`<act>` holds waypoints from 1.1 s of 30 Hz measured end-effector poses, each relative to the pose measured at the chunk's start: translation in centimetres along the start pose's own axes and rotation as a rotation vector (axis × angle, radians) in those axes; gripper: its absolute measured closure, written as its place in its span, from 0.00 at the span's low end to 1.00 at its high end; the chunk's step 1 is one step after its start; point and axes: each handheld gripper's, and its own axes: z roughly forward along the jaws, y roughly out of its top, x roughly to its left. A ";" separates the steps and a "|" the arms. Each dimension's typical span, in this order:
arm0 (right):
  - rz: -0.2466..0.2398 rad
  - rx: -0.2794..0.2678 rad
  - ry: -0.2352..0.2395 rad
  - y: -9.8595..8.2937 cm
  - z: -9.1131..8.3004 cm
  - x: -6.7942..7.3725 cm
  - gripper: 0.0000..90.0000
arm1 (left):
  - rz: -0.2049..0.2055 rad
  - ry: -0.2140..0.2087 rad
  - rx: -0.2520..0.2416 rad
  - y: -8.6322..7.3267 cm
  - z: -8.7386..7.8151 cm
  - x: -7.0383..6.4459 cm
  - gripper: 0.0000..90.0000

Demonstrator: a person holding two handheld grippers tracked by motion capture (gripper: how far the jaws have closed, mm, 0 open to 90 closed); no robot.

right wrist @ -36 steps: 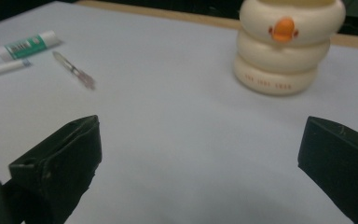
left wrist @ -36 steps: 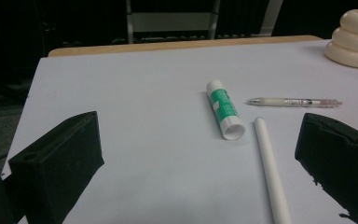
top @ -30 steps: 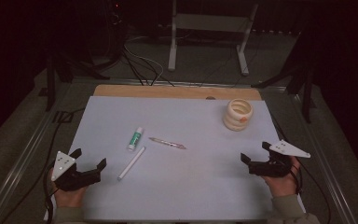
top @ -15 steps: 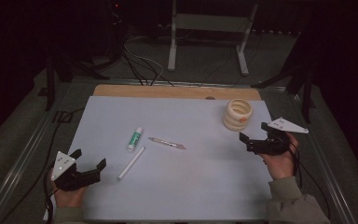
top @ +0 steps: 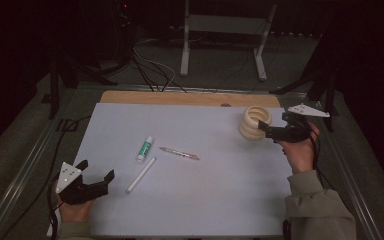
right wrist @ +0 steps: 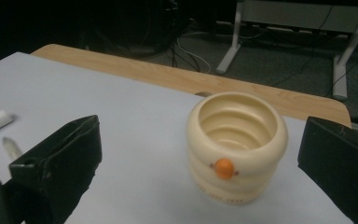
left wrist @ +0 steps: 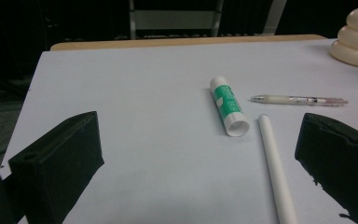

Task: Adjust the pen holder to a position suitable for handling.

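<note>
A cream ribbed cup [top: 255, 122] stands upright at the table's far right. My right gripper [top: 274, 124] is open just to the cup's right, one jaw close to its side. In the right gripper view the cup [right wrist: 237, 144] sits between the spread jaws of the right gripper [right wrist: 200, 123], empty and with an orange dot on its side. My left gripper [top: 97, 170] is open near the front left, holding nothing. Ahead of the left gripper [left wrist: 200, 119] lie a green and white glue stick [left wrist: 228, 106], a pen [left wrist: 298, 100] and a white rod [left wrist: 275, 163].
A white sheet [top: 220, 200] covers the table, with a wooden strip [top: 180, 97] along the far edge. The glue stick [top: 144, 148], pen [top: 179, 153] and rod [top: 141, 175] lie left of centre. A metal stand [top: 225, 30] and cables are on the floor behind.
My right gripper has moved away from the front right edge, forward and a little left, up to the cup. The left gripper has stayed in place.
</note>
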 end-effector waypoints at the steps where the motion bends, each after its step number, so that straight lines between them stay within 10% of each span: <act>1: 0.000 0.000 0.000 0.0 0.0 0.0 0.00 | 0.001 0.000 0.001 0.0 0.0 0.0 0.01; 33: 0.127 0.120 -0.101 0.4 7.1 -4.2 0.01 | -0.001 -0.004 0.001 -0.1 0.0 0.0 0.01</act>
